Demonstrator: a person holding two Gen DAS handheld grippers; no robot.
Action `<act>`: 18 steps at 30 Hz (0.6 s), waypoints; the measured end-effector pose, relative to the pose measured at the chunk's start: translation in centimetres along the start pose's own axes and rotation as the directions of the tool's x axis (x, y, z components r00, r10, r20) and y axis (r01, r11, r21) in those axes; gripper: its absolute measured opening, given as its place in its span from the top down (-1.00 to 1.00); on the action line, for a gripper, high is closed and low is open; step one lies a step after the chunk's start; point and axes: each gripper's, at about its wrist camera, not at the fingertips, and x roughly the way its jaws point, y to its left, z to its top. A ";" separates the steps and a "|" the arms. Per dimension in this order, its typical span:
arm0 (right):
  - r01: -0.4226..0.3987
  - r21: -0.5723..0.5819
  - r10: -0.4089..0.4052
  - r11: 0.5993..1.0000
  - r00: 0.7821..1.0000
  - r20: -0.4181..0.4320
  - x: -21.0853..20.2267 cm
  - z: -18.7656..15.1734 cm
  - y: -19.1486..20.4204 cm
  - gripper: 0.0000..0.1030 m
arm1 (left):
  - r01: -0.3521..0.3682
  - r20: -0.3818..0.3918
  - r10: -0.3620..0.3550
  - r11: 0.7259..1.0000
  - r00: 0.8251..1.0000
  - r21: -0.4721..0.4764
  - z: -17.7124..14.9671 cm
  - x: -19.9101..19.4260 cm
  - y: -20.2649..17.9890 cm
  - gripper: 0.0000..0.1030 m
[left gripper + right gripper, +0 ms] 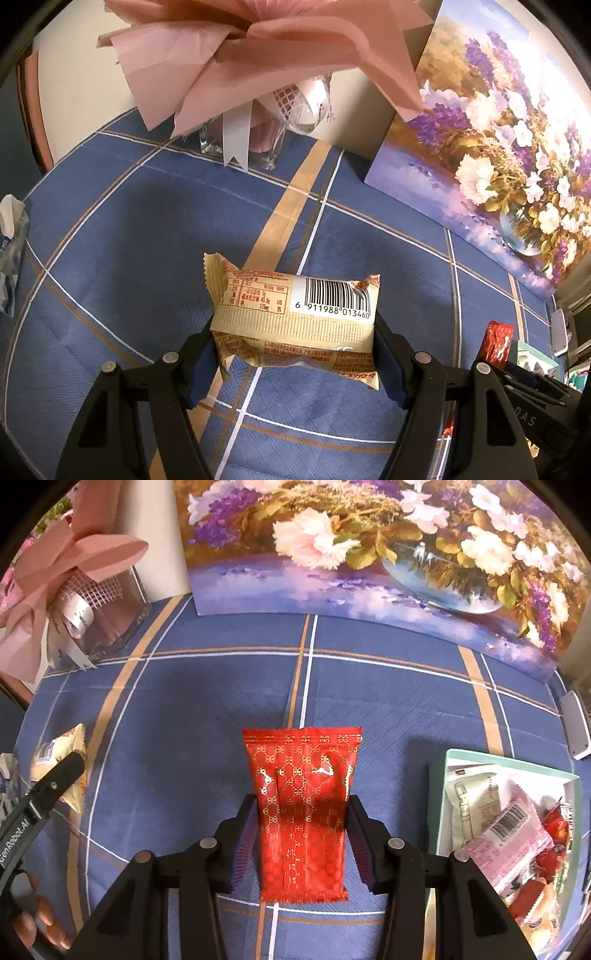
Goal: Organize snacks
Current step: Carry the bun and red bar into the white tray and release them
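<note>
Now our right gripper (301,843) clamps the red pack (301,812), nearer the box (439,794). Our left gripper (295,354) grips the beige pack (295,317) crosswise, farther away.

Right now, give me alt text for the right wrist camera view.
The right gripper clamps a red gold-patterned snack packet above a blue plaid tablecloth. A teal box holding snacks sits right; a flower painting stands behind.

Tablecloth (184,709): matt woven cloth, quilted texture. Red snack packet (301,812): glossy foil, gold print. Beige snack packet (295,321): smooth plastic film, crimped seam. Grippers: matt black plastic, ribbed pads. Vase (118,620): clear glass. Bow (229,66): matt pink paper. Box (439,794): matt card.
</note>
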 end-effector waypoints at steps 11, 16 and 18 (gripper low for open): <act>-0.006 0.021 0.005 1.000 0.999 0.046 -2.1 0.1 -1.1 0.04 | -0.002 0.036 0.001 1.000 0.999 0.022 0.3 -1.4 -0.5 -0.45; -0.012 0.027 0.011 1.000 0.999 0.050 -2.3 0.1 -1.2 0.04 | -0.007 0.031 0.006 1.000 0.999 0.028 0.3 -1.3 -0.5 -0.45; -0.015 0.029 0.013 0.999 0.999 0.050 -2.4 0.0 -1.2 0.04 | -0.010 0.030 0.009 0.999 0.999 0.031 0.3 -1.4 -0.6 -0.45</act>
